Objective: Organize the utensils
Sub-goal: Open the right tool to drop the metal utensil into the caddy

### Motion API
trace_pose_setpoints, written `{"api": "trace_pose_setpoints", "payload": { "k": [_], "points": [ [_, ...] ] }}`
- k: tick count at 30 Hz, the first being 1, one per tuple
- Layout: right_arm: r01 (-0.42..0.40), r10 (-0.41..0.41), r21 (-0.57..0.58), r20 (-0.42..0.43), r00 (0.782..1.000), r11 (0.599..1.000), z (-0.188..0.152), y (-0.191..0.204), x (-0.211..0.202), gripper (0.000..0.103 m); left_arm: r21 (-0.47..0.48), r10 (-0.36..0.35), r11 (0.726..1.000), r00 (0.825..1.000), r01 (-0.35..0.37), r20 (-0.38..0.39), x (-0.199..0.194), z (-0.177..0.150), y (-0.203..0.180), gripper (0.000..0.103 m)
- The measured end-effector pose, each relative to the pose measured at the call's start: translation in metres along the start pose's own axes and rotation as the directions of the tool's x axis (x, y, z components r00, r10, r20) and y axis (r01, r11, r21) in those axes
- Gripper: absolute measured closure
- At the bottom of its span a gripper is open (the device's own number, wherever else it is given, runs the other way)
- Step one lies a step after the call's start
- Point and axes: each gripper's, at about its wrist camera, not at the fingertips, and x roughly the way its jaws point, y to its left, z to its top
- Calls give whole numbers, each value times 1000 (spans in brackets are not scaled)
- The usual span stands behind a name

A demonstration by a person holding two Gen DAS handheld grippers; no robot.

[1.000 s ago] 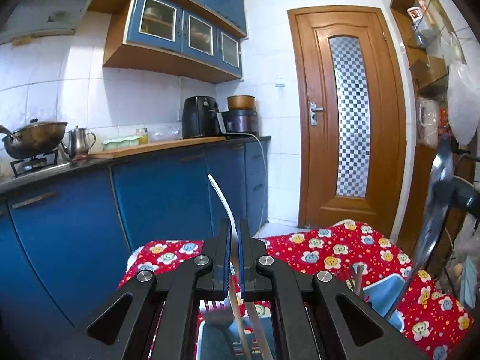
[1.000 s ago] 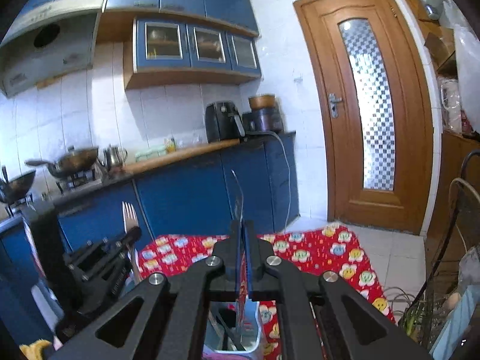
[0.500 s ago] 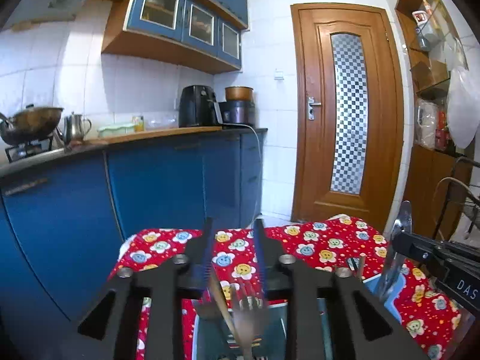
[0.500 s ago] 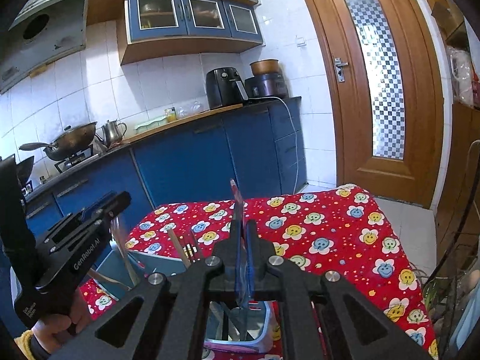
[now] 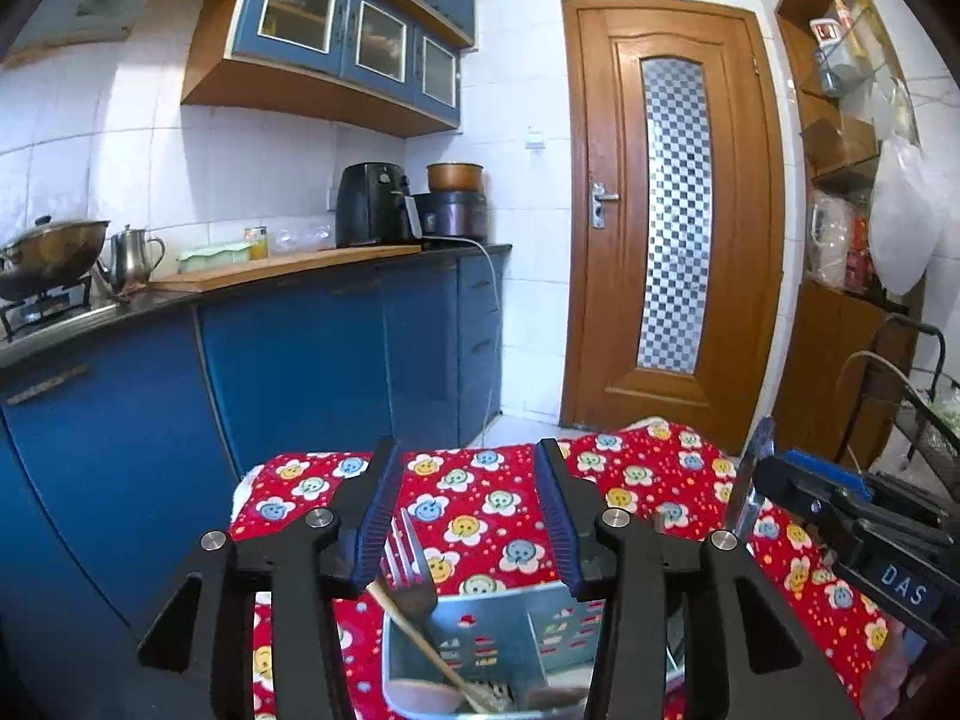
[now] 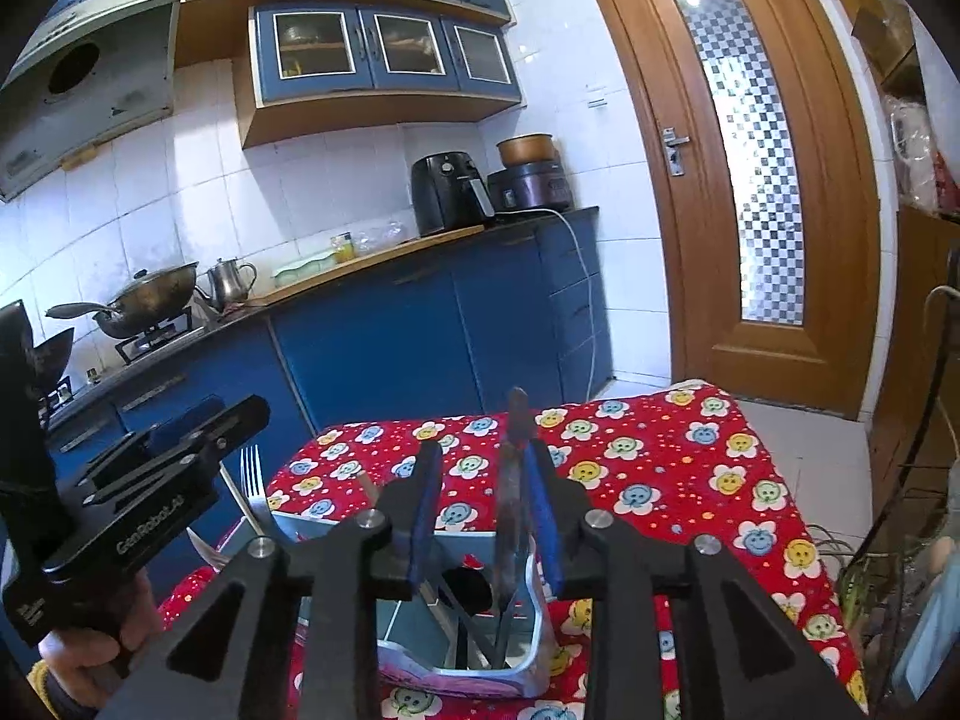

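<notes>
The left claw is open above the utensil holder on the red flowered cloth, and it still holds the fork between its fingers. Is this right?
Not quite. The left claw is open above the utensil holder on the red flowered cloth, but it holds nothing: in the left wrist view the fork stands free in the holder, beside the left finger.

Both handheld tools were matte black, with angular arms pierced by triangular cut-outs and fastened with round silver screws. The left gripper [image 5: 468,516] carried ribbed blue pads [image 5: 377,516] on the inner faces of its fingers; the right gripper [image 6: 483,516] bore similar blue pads [image 6: 423,516]. White lettering marked the housings, "GenRobot.AI" on the left, "DAS" on the right. A bare hand [image 6: 90,654] above a yellow cuff showed.
</notes>
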Motion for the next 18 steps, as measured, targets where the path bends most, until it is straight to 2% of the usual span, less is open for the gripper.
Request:
{"api": "trace_pose_setpoints", "payload": {
  "k": [18],
  "points": [
    [-4,5,12,-68,998,1000,-8,16,-40,69,-9,-70,998,996,70,-50,-53,-3,-5,57]
  ]
}}
